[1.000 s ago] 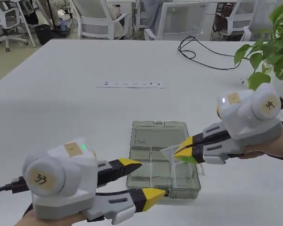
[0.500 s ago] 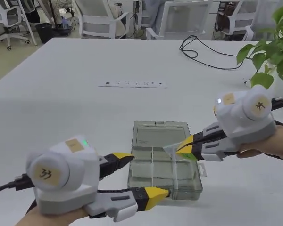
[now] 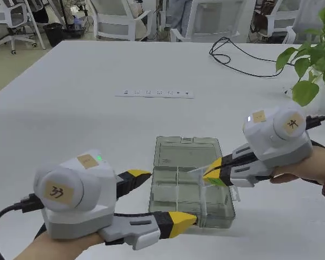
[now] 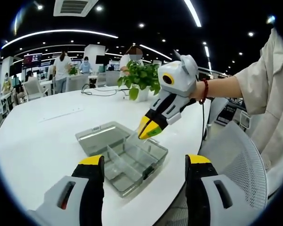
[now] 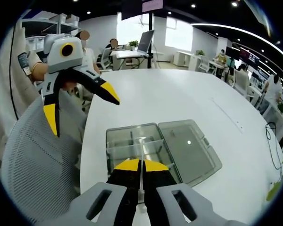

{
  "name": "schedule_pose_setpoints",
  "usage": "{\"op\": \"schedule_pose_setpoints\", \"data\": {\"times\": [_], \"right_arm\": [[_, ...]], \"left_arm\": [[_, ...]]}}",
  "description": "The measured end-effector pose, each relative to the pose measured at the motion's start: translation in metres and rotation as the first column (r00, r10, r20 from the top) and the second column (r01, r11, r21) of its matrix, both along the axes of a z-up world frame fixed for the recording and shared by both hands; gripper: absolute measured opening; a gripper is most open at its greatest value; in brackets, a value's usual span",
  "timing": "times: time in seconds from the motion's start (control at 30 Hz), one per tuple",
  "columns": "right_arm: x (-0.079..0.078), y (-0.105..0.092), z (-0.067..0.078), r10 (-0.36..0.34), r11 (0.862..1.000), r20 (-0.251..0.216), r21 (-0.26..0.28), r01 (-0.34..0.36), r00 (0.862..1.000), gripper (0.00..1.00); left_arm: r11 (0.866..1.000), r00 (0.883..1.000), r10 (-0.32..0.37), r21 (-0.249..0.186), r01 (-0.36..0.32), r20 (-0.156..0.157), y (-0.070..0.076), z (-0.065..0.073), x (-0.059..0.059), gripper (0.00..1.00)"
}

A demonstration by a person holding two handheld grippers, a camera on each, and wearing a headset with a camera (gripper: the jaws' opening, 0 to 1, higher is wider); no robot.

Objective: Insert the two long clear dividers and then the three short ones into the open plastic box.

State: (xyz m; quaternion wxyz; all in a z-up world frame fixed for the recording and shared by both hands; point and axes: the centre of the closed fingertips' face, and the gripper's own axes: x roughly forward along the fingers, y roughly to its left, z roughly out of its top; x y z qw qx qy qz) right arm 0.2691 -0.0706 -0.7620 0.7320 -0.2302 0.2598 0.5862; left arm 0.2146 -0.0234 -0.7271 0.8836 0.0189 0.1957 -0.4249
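The left hand-held gripper (image 3: 161,198) is hovering just in front of the near left corner of the box, its two yellow-tipped jaws standing wide apart and gripping nothing; the open plastic box (image 3: 151,197) is lying on the smooth white desk (image 3: 70,114), a shallow rectangular tray of smoky, translucent hard plastic, with its lid (image 3: 185,151) folded back flat behind it; inside, thin clear partitions (image 3: 176,185) are already standing and crossing near the middle, though I cannot tell for sure how many there are; to the right of them the clear divider (image 3: 200,187) is hanging tilted over the right part of the box, its lower edge reaching down into the tray, but it is not clear whether it is sitting in a slot; the right hand-held gripper (image 3: 212,172) is pinching its upper edge, the jaws closed tight on it. I am judging the divider to be very light, thin and rather stiff, with glossy, slippery faces, so it may be twisting in the jaws if pushed crooked; the best hold is seeming to be the middle of the top edge, with gentle pressure, because such plastic may crack; the box is also looking light and may be sliding on the desk, so the left hand-held gripper may be useful for steadying its wall.
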Motion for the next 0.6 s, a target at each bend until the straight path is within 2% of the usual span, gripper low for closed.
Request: {"op": "schedule_pose_setpoints", "data": {"times": [0.6], "right_arm": [[0.0021,-0.0029,-0.0041,0.001,1.000,-0.006,-0.019,-0.002,1.000,0.03]], "left_arm": [[1.000,1.000,-0.004,0.013,0.004,-0.003,-0.0002,-0.0020,0.0022,0.69]]}}
